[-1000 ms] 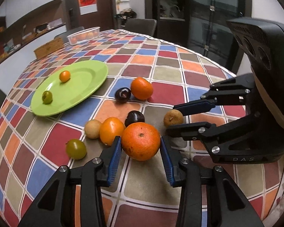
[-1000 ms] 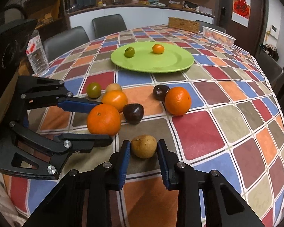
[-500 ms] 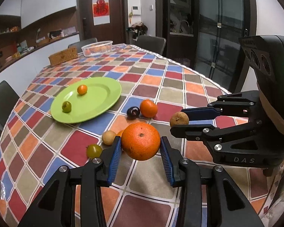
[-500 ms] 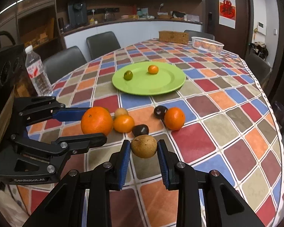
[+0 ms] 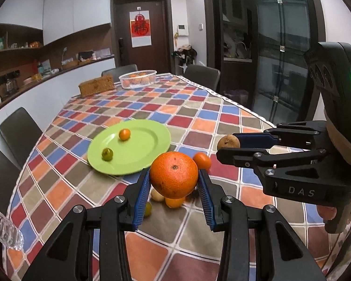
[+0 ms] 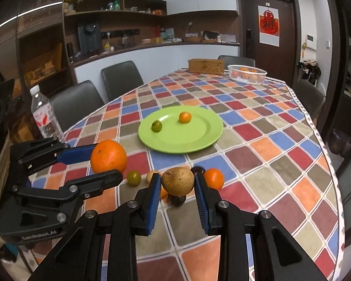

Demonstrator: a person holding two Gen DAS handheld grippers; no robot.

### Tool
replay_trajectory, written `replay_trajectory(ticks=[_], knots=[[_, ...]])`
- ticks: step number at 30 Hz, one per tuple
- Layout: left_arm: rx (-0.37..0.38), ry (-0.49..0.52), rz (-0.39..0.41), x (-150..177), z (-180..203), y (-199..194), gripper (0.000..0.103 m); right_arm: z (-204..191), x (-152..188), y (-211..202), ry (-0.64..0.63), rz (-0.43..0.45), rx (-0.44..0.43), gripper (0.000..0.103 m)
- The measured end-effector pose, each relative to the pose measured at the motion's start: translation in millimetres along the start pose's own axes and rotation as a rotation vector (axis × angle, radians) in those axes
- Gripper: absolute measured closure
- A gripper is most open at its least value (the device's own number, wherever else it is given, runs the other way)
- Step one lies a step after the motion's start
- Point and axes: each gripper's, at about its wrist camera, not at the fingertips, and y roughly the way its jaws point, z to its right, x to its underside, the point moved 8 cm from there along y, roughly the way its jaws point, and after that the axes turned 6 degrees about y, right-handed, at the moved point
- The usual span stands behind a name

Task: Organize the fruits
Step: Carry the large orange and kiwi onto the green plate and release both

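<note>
My left gripper (image 5: 173,179) is shut on a large orange (image 5: 173,175) and holds it well above the table; it also shows in the right wrist view (image 6: 108,156). My right gripper (image 6: 177,182) is shut on a small brown fruit (image 6: 177,181), also lifted; it shows in the left wrist view (image 5: 228,142). A green plate (image 5: 147,149) (image 6: 199,138) lies beyond with a small orange fruit (image 6: 184,117) and a small green fruit (image 6: 156,126) on it. Several loose fruits lie on the cloth below the grippers, among them an orange (image 6: 214,178) and a green one (image 6: 133,177).
The table has a checkered cloth (image 6: 280,164). A white basket of fruit (image 6: 247,74) and a wicker box (image 6: 206,66) stand at the far end. A water bottle (image 6: 45,117) stands at the left edge. Chairs surround the table.
Both grippers have risen from the table with their fruits held, the large orange on the left and the brown fruit on the right. The view now looks from higher up.
</note>
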Motion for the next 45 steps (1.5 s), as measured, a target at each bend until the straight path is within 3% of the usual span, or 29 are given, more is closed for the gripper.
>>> replay_trajectory(ticks=[10, 20, 33, 45], knots=[[-0.032, -0.022, 0.025, -25.2, -29.3, 11.1, 0.063, -3.8, -39.3, 18.1, -0.002, 0.023, -0.002, 0.073], [-0.035, -0.064, -0.018, -41.3, -69.7, 48.0, 0.063, -0.6, -73.1, 52.7, 0.005, 0.002, -0.007, 0.073], [-0.008, -0.13, -0.153, -45.0, -118.2, 128.1, 0.063, 19.2, -105.6, 127.2, -0.016, -0.118, 0.034, 0.073], [-0.011, -0.147, -0.325, -24.6, -147.9, 199.9, 0.063, 30.4, -94.5, 207.6, -0.042, -0.298, 0.077, 0.073]])
